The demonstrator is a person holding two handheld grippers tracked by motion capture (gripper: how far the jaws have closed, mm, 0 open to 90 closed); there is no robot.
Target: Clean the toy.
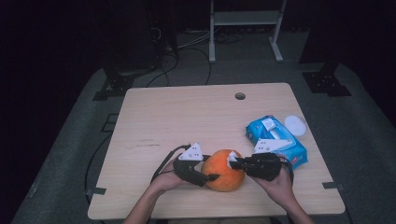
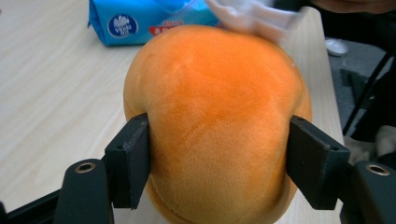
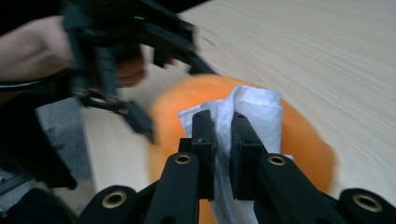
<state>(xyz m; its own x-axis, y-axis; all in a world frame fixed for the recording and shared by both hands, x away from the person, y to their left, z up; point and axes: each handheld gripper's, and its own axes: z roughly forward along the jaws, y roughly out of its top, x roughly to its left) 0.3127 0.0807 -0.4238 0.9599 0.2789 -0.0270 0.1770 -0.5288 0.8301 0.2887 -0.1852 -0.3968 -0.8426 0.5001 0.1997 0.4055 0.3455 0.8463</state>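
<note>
One orange plush toy (image 1: pixel 225 171) sits at the near centre of the surface (image 1: pixel 187 116). The left claw (image 1: pixel 211 177) clamps its sides. The right claw (image 1: pixel 232 163) pinches one white wipe (image 3: pixel 252 112) against its top. One blue wipe pack (image 1: pixel 276 140) lies right.

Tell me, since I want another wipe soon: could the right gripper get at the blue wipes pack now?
Probably not yet: the right gripper is shut on a white wipe, though the blue wipes pack lies unblocked beside it.
</note>
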